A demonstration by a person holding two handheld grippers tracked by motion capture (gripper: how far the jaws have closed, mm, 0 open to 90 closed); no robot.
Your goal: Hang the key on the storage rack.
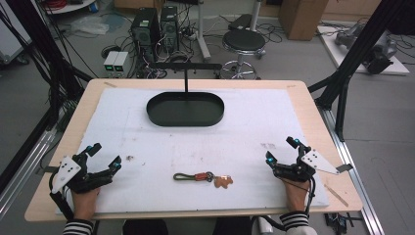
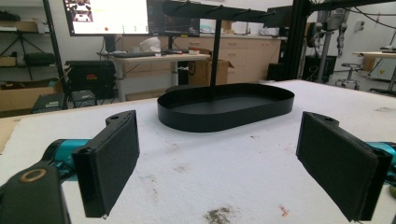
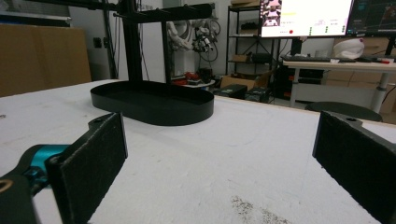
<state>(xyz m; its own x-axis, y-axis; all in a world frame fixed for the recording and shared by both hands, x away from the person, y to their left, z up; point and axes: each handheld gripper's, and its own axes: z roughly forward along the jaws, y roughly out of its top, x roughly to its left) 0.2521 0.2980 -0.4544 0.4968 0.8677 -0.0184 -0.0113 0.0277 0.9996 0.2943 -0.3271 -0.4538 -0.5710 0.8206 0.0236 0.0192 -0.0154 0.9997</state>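
Keyring (high view) between open claws

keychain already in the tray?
No, the keychain lies on the white mat between the grippers, well short of the tray.

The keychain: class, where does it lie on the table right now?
In the high view the keychain lies flat on the white mat near the front edge, about midway between the left gripper and right gripper, with the black tray farther back.
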